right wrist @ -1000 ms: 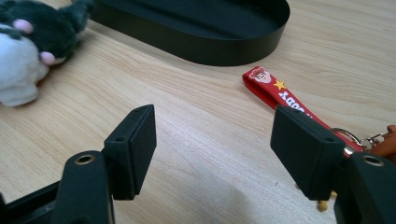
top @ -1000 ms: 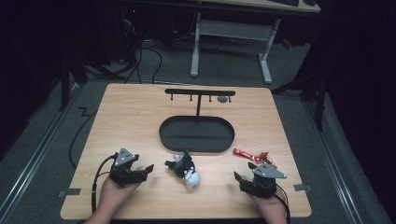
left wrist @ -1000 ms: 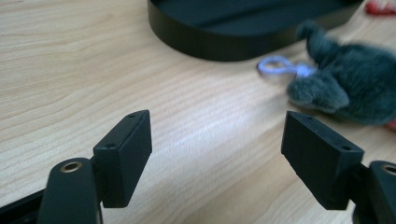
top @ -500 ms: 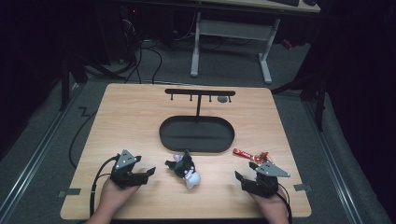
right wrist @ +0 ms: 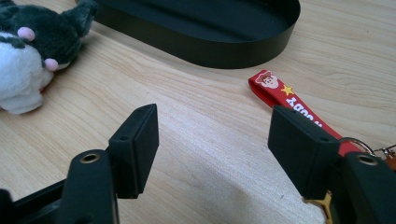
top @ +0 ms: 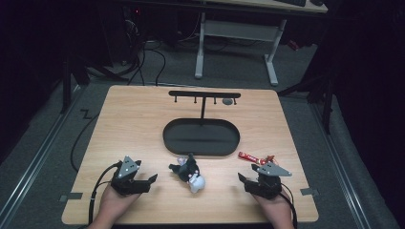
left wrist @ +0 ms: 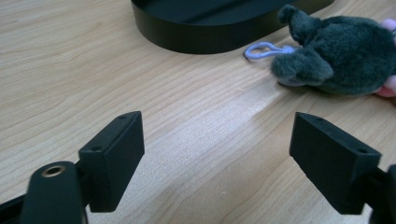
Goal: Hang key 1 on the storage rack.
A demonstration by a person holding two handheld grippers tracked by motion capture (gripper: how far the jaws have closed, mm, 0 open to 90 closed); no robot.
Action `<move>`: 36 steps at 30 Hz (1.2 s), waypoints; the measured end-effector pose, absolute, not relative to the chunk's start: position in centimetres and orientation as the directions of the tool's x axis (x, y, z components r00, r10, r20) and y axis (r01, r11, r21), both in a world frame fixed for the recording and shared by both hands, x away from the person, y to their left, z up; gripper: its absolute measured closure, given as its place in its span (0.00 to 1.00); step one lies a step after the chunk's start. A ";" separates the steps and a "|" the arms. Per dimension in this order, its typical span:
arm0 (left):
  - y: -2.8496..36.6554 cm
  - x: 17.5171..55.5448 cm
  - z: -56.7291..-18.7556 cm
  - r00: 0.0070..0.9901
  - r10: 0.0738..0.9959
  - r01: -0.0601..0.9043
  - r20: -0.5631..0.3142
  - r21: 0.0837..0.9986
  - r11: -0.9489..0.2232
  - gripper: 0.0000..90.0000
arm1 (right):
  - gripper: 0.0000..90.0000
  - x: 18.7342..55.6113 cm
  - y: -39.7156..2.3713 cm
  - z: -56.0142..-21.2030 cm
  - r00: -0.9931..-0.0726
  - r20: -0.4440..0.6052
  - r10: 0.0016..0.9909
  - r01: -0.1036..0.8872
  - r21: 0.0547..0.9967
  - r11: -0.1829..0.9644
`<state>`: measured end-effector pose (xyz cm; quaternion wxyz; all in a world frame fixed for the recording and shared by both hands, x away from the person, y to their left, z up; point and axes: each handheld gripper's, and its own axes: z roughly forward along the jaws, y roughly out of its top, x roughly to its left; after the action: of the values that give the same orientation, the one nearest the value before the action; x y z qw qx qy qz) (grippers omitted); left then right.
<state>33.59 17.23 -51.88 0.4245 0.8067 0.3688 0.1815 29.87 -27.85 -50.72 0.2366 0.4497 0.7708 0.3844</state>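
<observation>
At five o'clock of the tray (top: 172, 143), the plush (top: 188, 172) lies untouched between both hands. Left gripper (top: 152, 180) has just widened its empty jaws; right gripper (top: 242, 178) has narrowed slightly, still wide and empty, near the strap (right wrist: 285, 100), so I judge a pickup is next.

One wooden table (top: 143, 124) carries one black oval tray (top: 200, 138) near its middle, one black hook rack (top: 204, 94) toward the far edge, one plush toy keychain (top: 188, 171) and one red strap keychain (top: 253, 157) near the front edge.
</observation>
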 end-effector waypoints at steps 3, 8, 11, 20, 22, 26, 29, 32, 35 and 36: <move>16.9 33.7 -51.9 0.664 0.748 0.438 -0.017 0.819 -0.370 0.18 | 0.36 29.6 -27.8 -50.8 -0.486 -0.030 0.873 0.514 0.798 0.314; 16.2 33.6 -51.7 0.683 0.731 0.407 0.007 0.827 -0.388 0.19 | 0.35 29.2 -28.1 -50.6 -0.471 -0.036 0.881 0.517 0.799 0.309; 15.9 33.6 -51.7 0.690 0.724 0.399 0.011 0.828 -0.393 0.19 | 0.35 29.0 -28.3 -50.6 -0.465 -0.027 0.885 0.520 0.800 0.298; 15.5 33.7 -51.7 0.709 0.706 0.390 0.013 0.826 -0.407 0.19 | 0.34 29.0 -28.3 -50.4 -0.454 -0.071 0.888 0.525 0.784 0.331; 15.5 33.8 -51.7 0.709 0.706 0.391 0.011 0.826 -0.406 0.19 | 0.35 29.1 -28.4 -50.5 -0.452 -0.066 0.889 0.539 0.774 0.332; 15.6 33.8 -51.7 0.710 0.704 0.393 0.006 0.826 -0.404 0.20 | 0.35 29.3 -28.5 -50.6 -0.444 -0.054 0.894 0.566 0.757 0.327; 15.5 33.8 -51.6 0.711 0.703 0.387 0.014 0.827 -0.408 0.20 | 0.37 29.3 -28.7 -50.2 -0.430 -0.051 0.902 0.584 0.746 0.320; 15.6 33.8 -51.5 0.710 0.704 0.386 0.011 0.830 -0.403 0.20 | 0.39 29.2 -28.9 -50.1 -0.424 -0.054 0.904 0.595 0.736 0.323; 15.5 33.7 -51.3 0.716 0.698 0.375 0.018 0.833 -0.406 0.20 | 0.40 29.2 -29.1 -50.1 -0.418 -0.051 0.907 0.614 0.720 0.324; 15.4 33.6 -51.3 0.718 0.696 0.372 0.020 0.834 -0.408 0.20 | 0.40 29.2 -29.1 -50.1 -0.417 -0.046 0.908 0.623 0.712 0.323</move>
<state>33.60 15.44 -51.28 0.4352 0.8181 0.3265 0.1861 29.22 -29.13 -50.08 0.2265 0.4899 0.7811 0.3139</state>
